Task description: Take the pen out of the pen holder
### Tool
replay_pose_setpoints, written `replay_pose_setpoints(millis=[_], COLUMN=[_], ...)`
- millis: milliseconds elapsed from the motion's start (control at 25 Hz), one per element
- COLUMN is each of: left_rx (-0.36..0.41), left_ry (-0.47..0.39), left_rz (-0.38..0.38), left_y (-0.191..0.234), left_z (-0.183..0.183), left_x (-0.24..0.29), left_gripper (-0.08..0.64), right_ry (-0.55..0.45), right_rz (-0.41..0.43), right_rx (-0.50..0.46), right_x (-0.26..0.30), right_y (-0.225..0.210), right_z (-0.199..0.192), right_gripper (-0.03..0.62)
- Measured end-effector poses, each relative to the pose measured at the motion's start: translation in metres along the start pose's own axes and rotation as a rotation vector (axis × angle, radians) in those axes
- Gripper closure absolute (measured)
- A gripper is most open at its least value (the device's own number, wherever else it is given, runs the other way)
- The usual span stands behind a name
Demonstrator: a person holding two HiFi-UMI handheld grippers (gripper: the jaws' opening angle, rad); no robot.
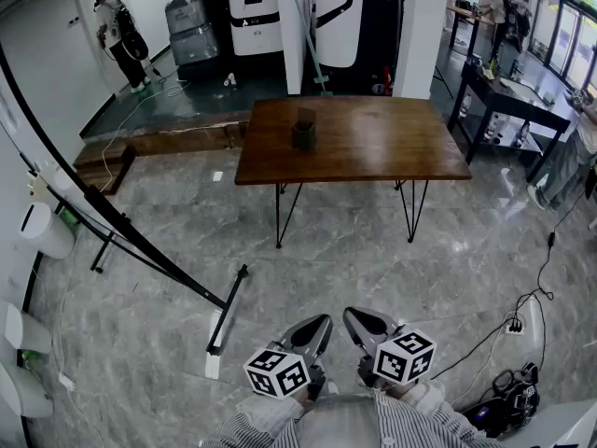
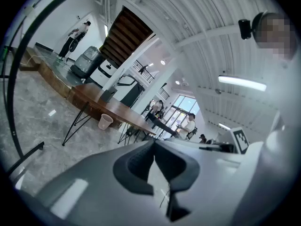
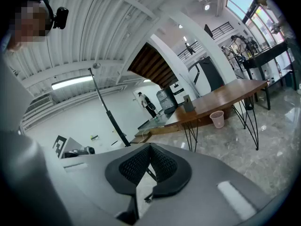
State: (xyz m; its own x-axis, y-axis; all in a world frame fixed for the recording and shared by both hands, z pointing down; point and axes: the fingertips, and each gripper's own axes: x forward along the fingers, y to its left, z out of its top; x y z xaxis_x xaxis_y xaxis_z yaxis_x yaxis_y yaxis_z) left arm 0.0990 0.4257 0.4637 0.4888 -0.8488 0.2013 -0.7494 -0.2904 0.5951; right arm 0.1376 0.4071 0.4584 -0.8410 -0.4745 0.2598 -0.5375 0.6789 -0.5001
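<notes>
Evidently nothing is started: left tongs [image 1: 322,323] and right tongs [image 1: 354,317] are pressed together, empty. Far ahead, the pen holder [image 1: 303,133] sits untouched on the surface [image 1: 382,147].

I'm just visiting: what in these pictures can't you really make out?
- Pen holder on the table, head view: too far away and too small to tell what is in it.
- Small bin under the table: the tabletop hides it in the head view.
- Striped sleeves, head view: cut off by the bottom edge. The marker cubes on the left claw and right claw cover the hands.
</notes>
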Motion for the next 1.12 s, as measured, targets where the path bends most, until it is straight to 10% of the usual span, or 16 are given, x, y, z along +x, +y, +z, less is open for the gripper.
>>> replay_pose_setpoints(millis=[1120], left_rx=[-0.012], left_ry=[-0.001], left_rz=[-0.084], left_y=[0.173], left_z=[0.205], left_x=[0.196], left_gripper=[0.552], right_ry=[-0.059], right_rz=[-0.078], right_rx=[-0.005], right_x=[0.234], right_y=[-0.139], right_z=[0.176], right_gripper=[0.594])
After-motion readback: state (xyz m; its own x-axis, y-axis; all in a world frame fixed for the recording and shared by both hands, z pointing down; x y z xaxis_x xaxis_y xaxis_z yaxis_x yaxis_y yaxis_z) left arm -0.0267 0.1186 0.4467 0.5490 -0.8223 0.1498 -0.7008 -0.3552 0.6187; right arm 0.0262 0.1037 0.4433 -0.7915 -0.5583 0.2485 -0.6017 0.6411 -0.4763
